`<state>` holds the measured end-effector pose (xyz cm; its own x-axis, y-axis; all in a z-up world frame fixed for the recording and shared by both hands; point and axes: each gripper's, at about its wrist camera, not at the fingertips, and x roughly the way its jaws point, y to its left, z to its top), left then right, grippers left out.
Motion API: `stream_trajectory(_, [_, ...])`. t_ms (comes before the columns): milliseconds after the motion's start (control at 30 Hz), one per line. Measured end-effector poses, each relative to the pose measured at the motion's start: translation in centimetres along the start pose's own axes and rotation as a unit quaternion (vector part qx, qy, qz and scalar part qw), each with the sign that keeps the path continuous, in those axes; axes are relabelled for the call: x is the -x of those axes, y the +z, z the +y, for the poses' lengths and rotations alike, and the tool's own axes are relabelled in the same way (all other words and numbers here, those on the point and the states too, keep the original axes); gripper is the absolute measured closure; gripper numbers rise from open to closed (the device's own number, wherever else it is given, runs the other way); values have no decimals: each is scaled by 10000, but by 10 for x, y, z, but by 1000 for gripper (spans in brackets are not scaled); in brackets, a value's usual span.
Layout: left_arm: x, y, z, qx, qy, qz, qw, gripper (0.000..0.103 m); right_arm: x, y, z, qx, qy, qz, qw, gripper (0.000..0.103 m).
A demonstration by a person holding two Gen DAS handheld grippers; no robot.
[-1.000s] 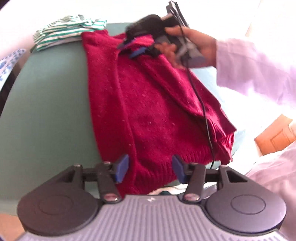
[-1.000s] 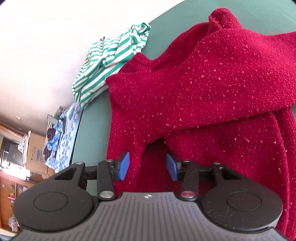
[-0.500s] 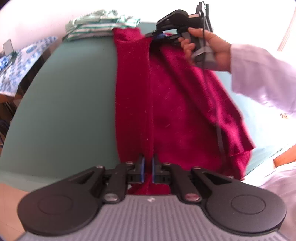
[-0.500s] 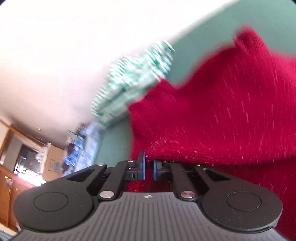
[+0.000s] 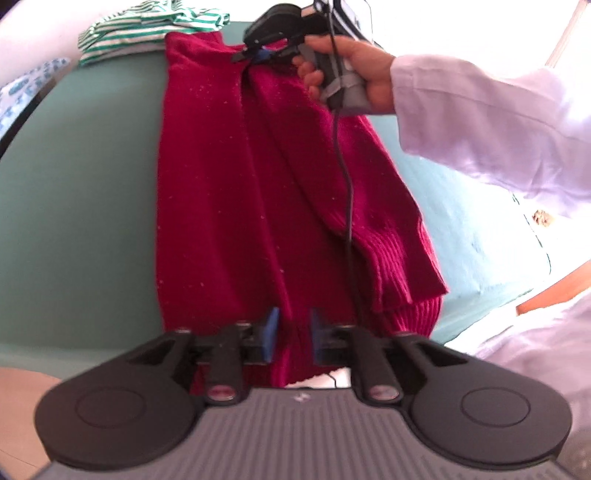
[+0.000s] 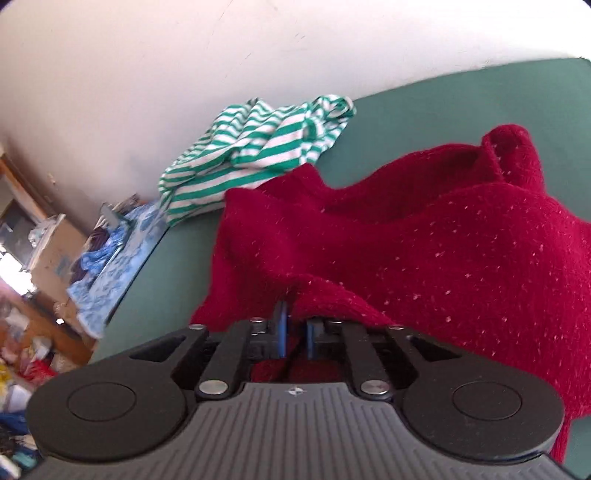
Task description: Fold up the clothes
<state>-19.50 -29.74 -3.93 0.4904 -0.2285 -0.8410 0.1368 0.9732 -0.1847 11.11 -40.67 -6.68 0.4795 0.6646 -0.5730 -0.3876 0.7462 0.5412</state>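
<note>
A dark red knit sweater (image 5: 229,192) lies lengthwise on the green table (image 5: 74,221), its right side folded over the middle. My left gripper (image 5: 291,334) is partly open at the sweater's near hem, with hem fabric between the blue pads. My right gripper (image 5: 258,55) is at the sweater's far end, held by a hand. In the right wrist view my right gripper (image 6: 295,334) is shut on a fold of the red sweater (image 6: 443,240), lifted slightly off the table.
A green-and-white striped garment (image 6: 258,147) lies crumpled at the table's far corner, touching the sweater; it also shows in the left wrist view (image 5: 147,26). A blue patterned cloth (image 6: 114,266) lies beyond the table's left edge. A white wall (image 6: 184,74) stands behind the table.
My left gripper was shut on the hem half a second ago and has now opened partly. My right gripper closed on the sweater's far fold and still holds it.
</note>
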Motion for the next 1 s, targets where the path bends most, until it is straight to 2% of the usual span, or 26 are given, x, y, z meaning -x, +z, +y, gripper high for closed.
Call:
stream_trajectory(33, [5,-3,-2,-42,27,-5,10000,66,6,-1,-2,-100,116,57,9999,70])
stream_trajectory(67, [12,-8,-1,-41,60,7,10000,66,14,-1,-2,-176,180,65,9997,62])
stream_trajectory(100, [19,-13,0,-35,94,20,9999,66,25,-3,0,-230,236,61,9994,59])
stream_trajectory(133, [27,-18,1,-30,127,34,9999,66,34,-9,1,-277,432,143,9986,52])
stream_trajectory(200, [41,-26,6,33,295,25,9996,60,51,-19,4,-360,821,318,9955,55])
stream_trajectory(267, [52,-32,13,92,471,4,9988,59,63,-36,15,-250,1172,636,9908,59])
stream_trajectory(367, [40,-25,16,238,461,-58,9986,63,69,-66,37,12,1905,1173,9746,59])
stream_trajectory(433, [23,-19,11,149,461,-123,9987,63,59,-87,49,-24,2138,1645,9629,61])
stream_trajectory(500, [-1,-18,6,88,472,121,9988,65,53,-102,56,113,2015,1878,9612,63])
stream_trajectory(533, [-3,-18,3,66,444,112,9989,59,53,-106,56,203,1805,1874,9653,63])
stream_trajectory(600, [-5,-20,-4,19,388,65,9992,56,54,-109,48,238,1369,1850,9729,78])
stream_trajectory(633, [-5,-21,-9,-37,343,68,9994,56,58,-107,43,164,1272,1777,9757,82])
stream_trajectory(700, [-4,-21,-21,-188,211,104,9995,57,67,-103,36,107,1140,1662,9794,81])
stream_trajectory(767, [4,-23,-22,-212,230,11,9995,57,74,-103,36,122,1241,1683,9778,68])
stream_trajectory(800, [8,-24,-23,-222,242,-38,9995,52,77,-105,38,130,1364,1736,9752,67])
stream_trajectory(833, [10,-23,-21,-147,292,-92,9994,41,79,-107,39,138,1475,1796,9725,67])
stream_trajectory(867, [7,-24,-18,-78,342,-51,9994,39,74,-110,39,150,1507,1899,9700,67])
stream_trajectory(900, [4,-25,-15,-10,393,-1,9992,42,68,-114,40,162,1540,2002,9674,67])
stream_trajectory(933, [1,-25,-14,-17,383,103,9992,50,63,-117,40,165,1566,2079,9654,70])
stream_trajectory(1000, [-2,-22,-14,-132,387,216,9989,56,66,-119,33,-16,1496,1902,9703,76])
